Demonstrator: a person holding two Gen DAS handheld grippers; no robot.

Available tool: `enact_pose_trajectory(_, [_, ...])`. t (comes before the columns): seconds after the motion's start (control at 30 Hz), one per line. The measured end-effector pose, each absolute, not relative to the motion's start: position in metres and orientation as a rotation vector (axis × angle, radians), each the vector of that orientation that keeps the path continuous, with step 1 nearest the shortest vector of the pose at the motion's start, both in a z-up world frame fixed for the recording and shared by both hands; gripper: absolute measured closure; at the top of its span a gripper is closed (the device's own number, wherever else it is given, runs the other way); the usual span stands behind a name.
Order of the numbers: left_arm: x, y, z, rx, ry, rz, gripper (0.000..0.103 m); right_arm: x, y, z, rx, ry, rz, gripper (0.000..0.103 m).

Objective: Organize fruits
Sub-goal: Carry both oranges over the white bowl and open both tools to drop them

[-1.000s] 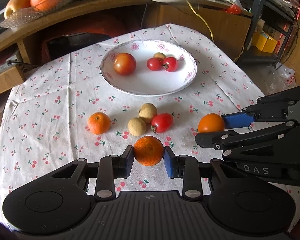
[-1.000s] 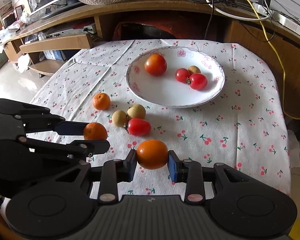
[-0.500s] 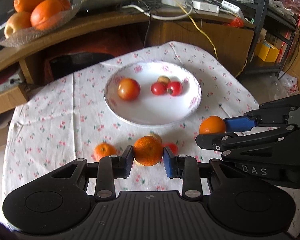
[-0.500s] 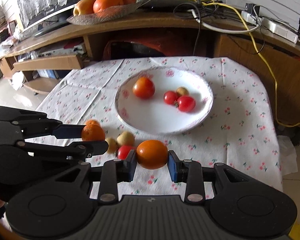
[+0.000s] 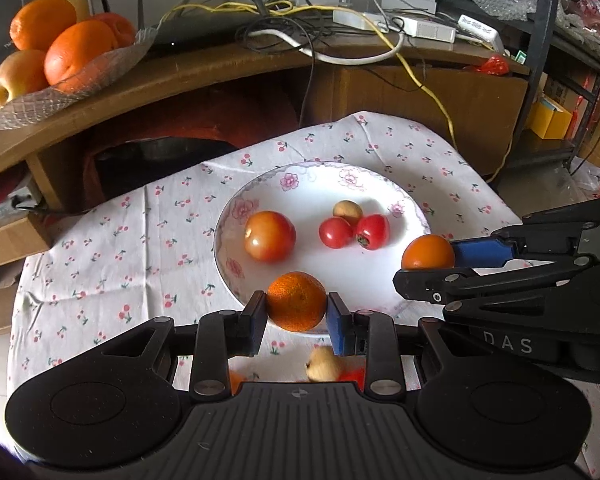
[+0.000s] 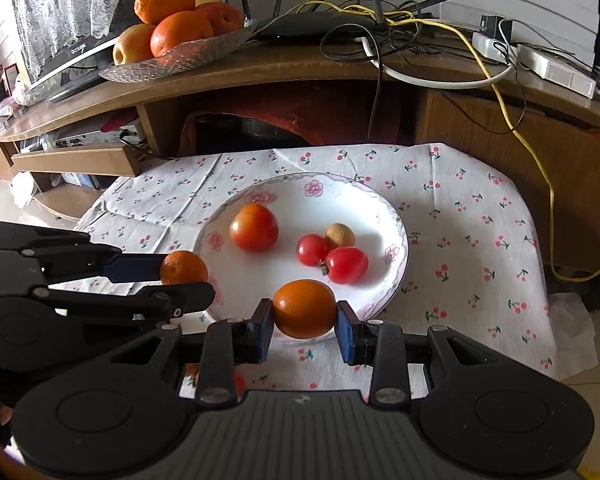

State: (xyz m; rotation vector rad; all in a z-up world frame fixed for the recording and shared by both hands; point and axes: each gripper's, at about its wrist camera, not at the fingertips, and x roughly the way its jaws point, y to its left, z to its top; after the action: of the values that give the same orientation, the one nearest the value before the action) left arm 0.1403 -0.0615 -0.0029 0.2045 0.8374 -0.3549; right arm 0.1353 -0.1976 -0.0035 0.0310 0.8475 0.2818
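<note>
My left gripper (image 5: pixel 297 314) is shut on a rough-skinned mandarin (image 5: pixel 296 301), held over the near rim of the white flowered plate (image 5: pixel 380 280). My right gripper (image 6: pixel 305 325) is shut on a smooth orange (image 6: pixel 304 309) at the plate's (image 6: pixel 260 280) near right rim. Each gripper shows in the other's view, the right one (image 5: pixel 432 258) and the left one (image 6: pixel 184 274). On the plate lie a large tomato (image 5: pixel 269 235), two cherry tomatoes (image 5: pixel 335 232) (image 5: pixel 373 231) and a longan (image 5: pixel 347 209). A longan (image 5: pixel 320 364) on the cloth shows under the left fingers.
The cherry-print cloth (image 5: pixel 120 248) covers a small table. Behind it a wooden desk (image 5: pixel 220 68) carries a glass dish of oranges and an apple (image 5: pixel 60 48), a router and tangled cables (image 5: pixel 380 44). A metal shelf rack (image 5: pixel 548 60) stands at right.
Both grippers lifted their fruit off the cloth and moved forward to the plate's near rim. The loose fruit on the cloth slid down under the gripper bodies.
</note>
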Motion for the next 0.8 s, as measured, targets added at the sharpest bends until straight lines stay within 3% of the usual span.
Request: enact_pose_trajectory(0.8, [0.172, -0.065, -0.026, 0.196, 0.874, -0.338, 0.064, 0.170, -0.203, -0.032, 0.037, 0.868, 0.262, 0.068])
